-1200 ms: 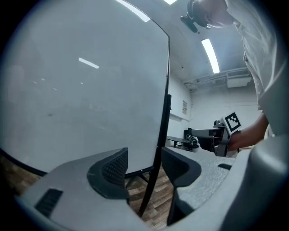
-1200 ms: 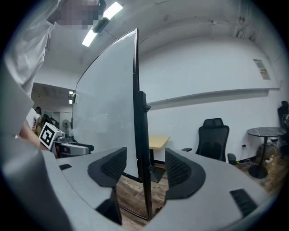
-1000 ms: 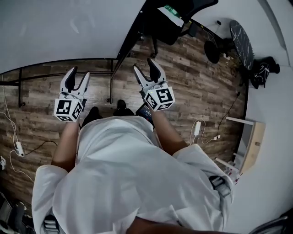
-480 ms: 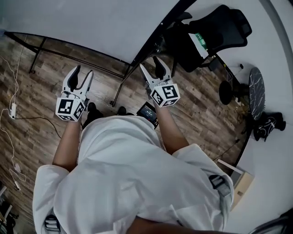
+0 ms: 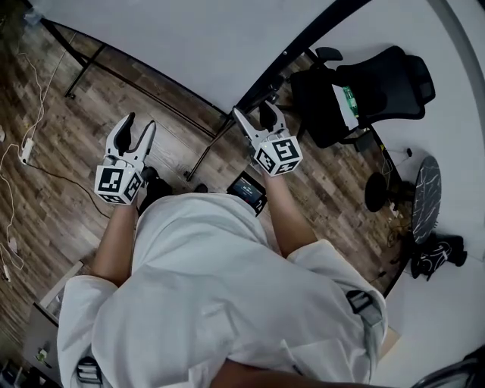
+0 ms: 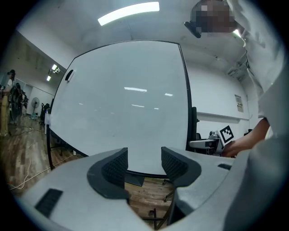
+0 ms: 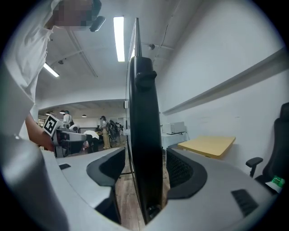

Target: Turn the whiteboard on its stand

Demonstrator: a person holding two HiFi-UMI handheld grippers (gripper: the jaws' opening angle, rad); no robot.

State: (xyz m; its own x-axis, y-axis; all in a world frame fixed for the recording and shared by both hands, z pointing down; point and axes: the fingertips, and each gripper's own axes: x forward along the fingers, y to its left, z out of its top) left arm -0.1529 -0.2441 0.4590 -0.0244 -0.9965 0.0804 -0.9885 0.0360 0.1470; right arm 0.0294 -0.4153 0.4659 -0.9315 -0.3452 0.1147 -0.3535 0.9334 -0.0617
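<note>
Wood floor (image 5: pixel 68 204), office chair (image 5: pixel 364 91) nearby. Left claw (image 5: pixel 139 121) open, empty, facing whiteboard (image 6: pixel 126 99). Right claw (image 5: pixel 254 112) just been opening, board's edge between jaws, unclamped.

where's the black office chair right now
Head view, upper right: the black office chair stands on the wood floor just past the whiteboard and its dark edge, with a round dark table nearby.

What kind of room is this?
Probably an office or lab workspace: a big whiteboard, a black office chair, a desk by the wall, and a ceiling strip light.
</note>
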